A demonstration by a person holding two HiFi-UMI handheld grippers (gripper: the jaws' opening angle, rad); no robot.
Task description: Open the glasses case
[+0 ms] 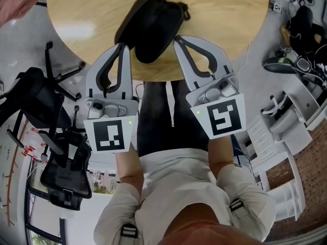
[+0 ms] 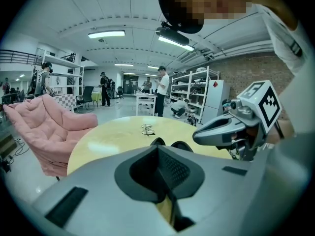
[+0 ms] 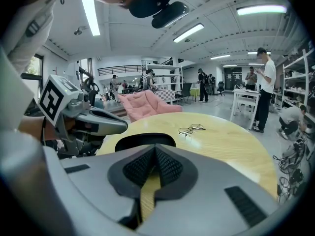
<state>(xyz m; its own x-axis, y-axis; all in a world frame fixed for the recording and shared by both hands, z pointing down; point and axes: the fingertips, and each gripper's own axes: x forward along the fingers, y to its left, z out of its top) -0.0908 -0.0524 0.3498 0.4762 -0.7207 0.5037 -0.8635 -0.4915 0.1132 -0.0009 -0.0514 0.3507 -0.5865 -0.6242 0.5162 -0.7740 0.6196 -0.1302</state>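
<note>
A black zip glasses case (image 1: 151, 23) lies closed near the front edge of the round wooden table (image 1: 87, 14). My left gripper (image 1: 123, 46) is shut, its tips right at the case's left near side; I cannot tell whether they touch it. My right gripper (image 1: 177, 39) is also shut, its tips beside the case's right near side. In the left gripper view the joined tips (image 2: 158, 148) hide most of the case (image 2: 181, 145), and nothing shows between the pads. In the right gripper view the case (image 3: 142, 139) sits just beyond the closed tips (image 3: 156, 149).
A pair of thin-rimmed glasses (image 3: 192, 129) lies further out on the table. A black office chair (image 1: 59, 157) stands at my left on the floor. A pink beanbag seat (image 2: 44, 127) lies beyond the table, with shelves and several people at the back of the room.
</note>
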